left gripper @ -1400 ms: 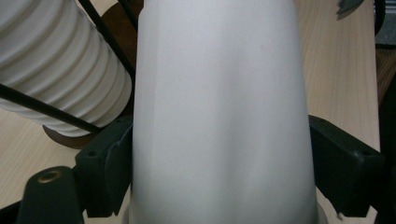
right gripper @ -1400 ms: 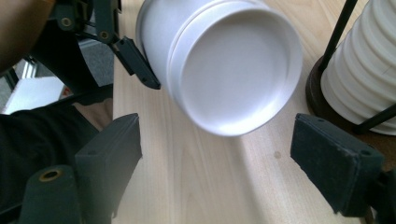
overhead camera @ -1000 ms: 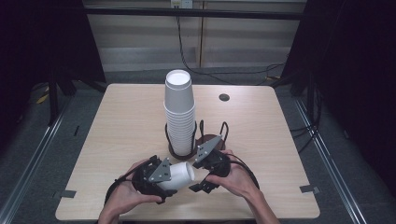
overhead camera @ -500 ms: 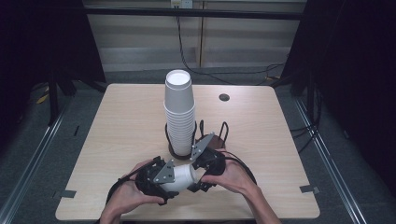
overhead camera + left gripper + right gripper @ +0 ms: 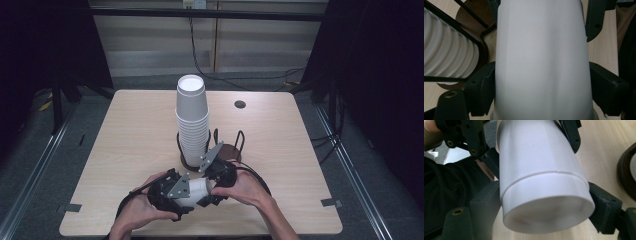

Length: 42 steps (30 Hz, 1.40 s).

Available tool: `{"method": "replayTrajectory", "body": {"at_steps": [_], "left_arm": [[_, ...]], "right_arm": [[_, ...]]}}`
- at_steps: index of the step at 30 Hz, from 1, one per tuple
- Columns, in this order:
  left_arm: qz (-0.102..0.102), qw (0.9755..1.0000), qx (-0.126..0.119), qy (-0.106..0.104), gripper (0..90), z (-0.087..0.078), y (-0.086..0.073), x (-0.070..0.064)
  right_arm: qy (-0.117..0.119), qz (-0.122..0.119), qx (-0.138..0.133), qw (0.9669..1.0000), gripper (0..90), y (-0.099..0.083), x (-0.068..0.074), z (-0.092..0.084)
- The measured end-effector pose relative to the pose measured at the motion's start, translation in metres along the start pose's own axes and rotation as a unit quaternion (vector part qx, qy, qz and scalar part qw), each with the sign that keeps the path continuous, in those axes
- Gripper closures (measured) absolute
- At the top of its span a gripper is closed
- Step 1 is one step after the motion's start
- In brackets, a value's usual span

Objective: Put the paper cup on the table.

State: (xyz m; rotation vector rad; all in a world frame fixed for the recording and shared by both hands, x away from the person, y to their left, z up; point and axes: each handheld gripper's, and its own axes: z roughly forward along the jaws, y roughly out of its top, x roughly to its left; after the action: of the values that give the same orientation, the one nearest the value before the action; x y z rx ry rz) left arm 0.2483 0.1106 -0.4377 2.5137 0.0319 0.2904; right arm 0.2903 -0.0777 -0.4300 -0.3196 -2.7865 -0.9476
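Note:
A white foam cup point(image 5: 198, 187) lies on its side above the table's front edge, held between both grippers. My left gripper point(image 5: 192, 193) comes in from the left, shut on the cup; in the left gripper view its jaws press both sides of the cup point(image 5: 541, 62). My right gripper point(image 5: 210, 189) comes in from the right, shut on the same cup near its base. In the right gripper view the cup point(image 5: 541, 182) shows its closed bottom toward the camera, with a seam around the wall above it.
A tall stack of white cups point(image 5: 191, 117) stands upside down in a black wire holder with a brown round base point(image 5: 234, 150), just behind the hands. A small dark disc point(image 5: 240, 104) lies near the table's point(image 5: 130, 130) far edge.
The two grippers have drawn slightly closer together along the cup, so less of it shows between them. The cup stack has not moved.

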Motion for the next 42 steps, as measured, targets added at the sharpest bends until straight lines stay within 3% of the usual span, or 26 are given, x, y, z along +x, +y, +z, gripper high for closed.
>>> {"method": "replayTrajectory", "body": {"at_steps": [6,11,20,31,33,35,36,41,42], "left_arm": [[-0.001,1.0,-0.008,-0.004,17.1,-0.001,-0.002,0.0],[0.001,0.9999,-0.015,-0.002,16.9,-0.002,-0.003,0.001],[-0.001,0.9992,-0.038,-0.011,14.9,-0.001,-0.006,0.002],[-0.004,0.9981,-0.062,-0.009,14.3,-0.006,-0.007,0.003],[-0.013,0.9961,-0.087,-0.008,14.2,-0.009,-0.009,0.004],[-0.015,0.9954,-0.094,-0.008,15.8,-0.011,-0.011,0.005],[-0.014,0.9934,-0.113,-0.015,16.0,-0.016,-0.013,0.007],[-0.02,0.9921,-0.124,-0.004,15.9,-0.02,-0.015,0.007],[-0.026,0.9905,-0.135,-0.001,15.9,-0.021,-0.017,0.007]], "right_arm": [[0.008,0.003,0.003,1.0,21.7,0.001,0.0,0.001],[0.0,-0.006,-0.005,1.0,23.3,0.001,0.001,-0.002],[0.008,-0.001,-0.006,0.9999,23.9,0.001,0.0,-0.004],[0.006,0.01,0.002,0.9999,23.9,0.002,0.003,-0.009],[0.003,0.002,-0.004,1.0,24.0,0.003,0.002,-0.009],[-0.001,0.005,0.001,1.0,24.0,0.003,0.002,-0.01],[0.001,0.008,0.005,1.0,24.0,0.002,0.001,-0.009],[-0.001,0.007,-0.002,1.0,23.9,0.0,0.0,-0.009],[-0.001,0.009,-0.004,1.0,24.0,0.0,0.0,-0.009]]}}
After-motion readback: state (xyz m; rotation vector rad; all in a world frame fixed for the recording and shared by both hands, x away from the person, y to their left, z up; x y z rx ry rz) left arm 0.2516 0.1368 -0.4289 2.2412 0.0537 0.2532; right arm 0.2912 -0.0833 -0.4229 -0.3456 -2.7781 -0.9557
